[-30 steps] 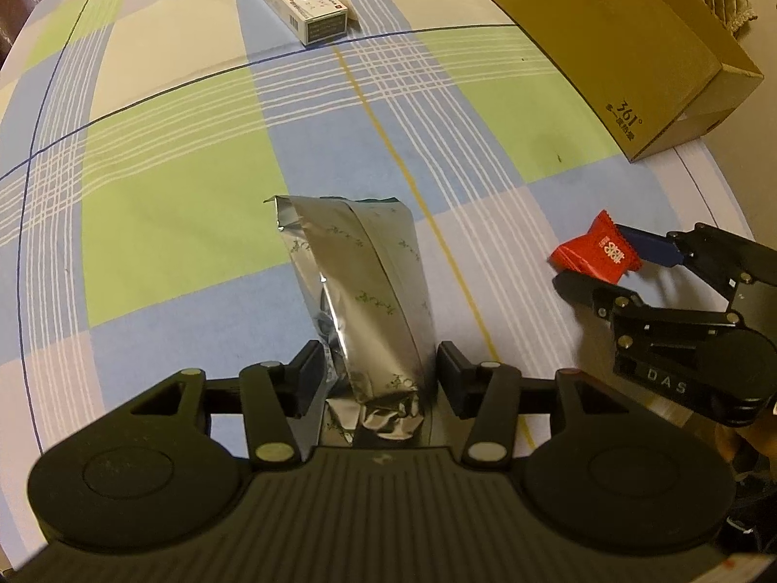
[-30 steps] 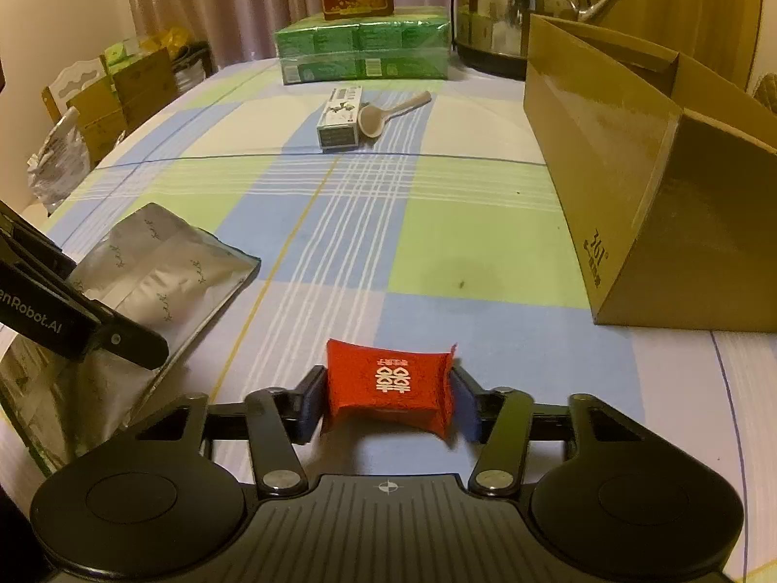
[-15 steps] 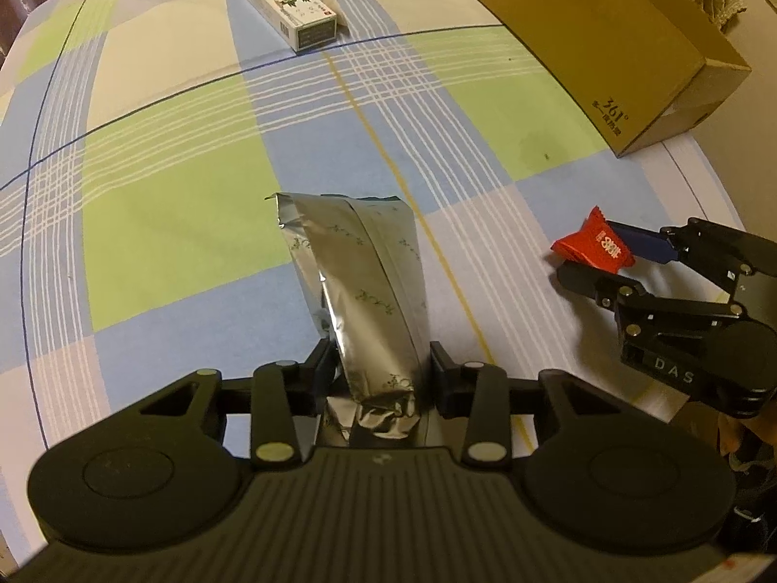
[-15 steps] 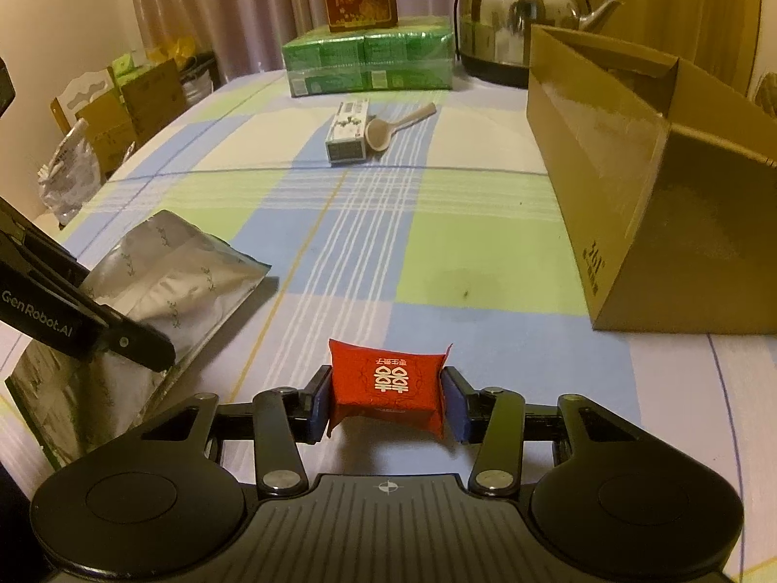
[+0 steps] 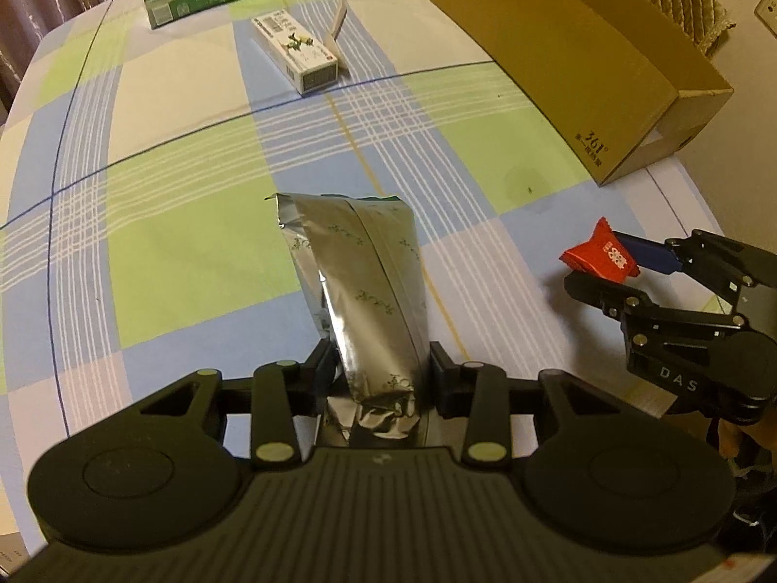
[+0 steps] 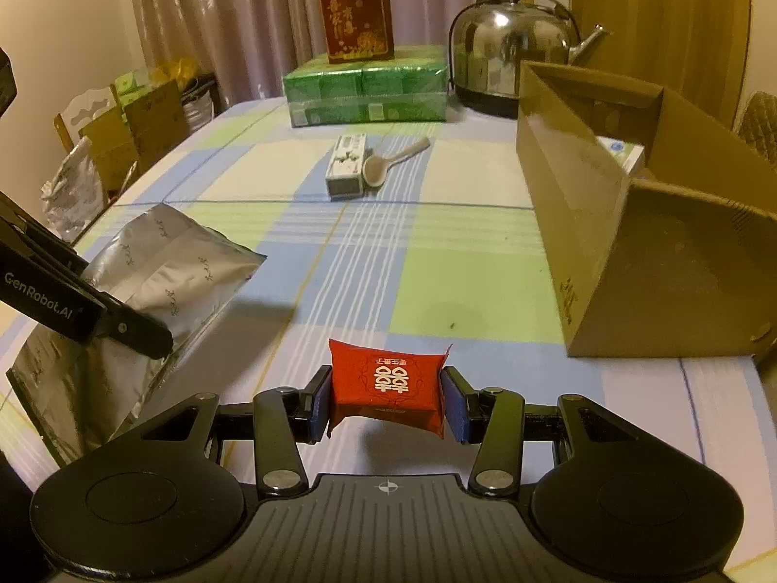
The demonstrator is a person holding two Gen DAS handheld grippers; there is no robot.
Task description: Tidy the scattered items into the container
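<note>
My left gripper point(image 5: 382, 373) is shut on a silver foil pouch point(image 5: 362, 282) and holds it lifted off the checked tablecloth; the pouch also shows in the right wrist view point(image 6: 160, 286). My right gripper point(image 6: 386, 401) is shut on a red candy packet point(image 6: 386, 381), raised above the table; the packet shows in the left wrist view point(image 5: 599, 255). The open cardboard box point(image 6: 631, 223) stands to the right, and it appears in the left wrist view point(image 5: 582, 58). A small white carton point(image 6: 346, 172) and a spoon point(image 6: 388, 165) lie farther back.
A green pack point(image 6: 364, 90) with a red box point(image 6: 354, 17) on it and a steel kettle point(image 6: 510, 56) stand at the table's far end. Chairs with boxes point(image 6: 136, 126) stand beyond the left edge. The white carton shows in the left wrist view point(image 5: 294, 51).
Both grippers have closed tighter on their items and lifted them. The pouch and the red packet have risen off the cloth and moved forward toward the box.
</note>
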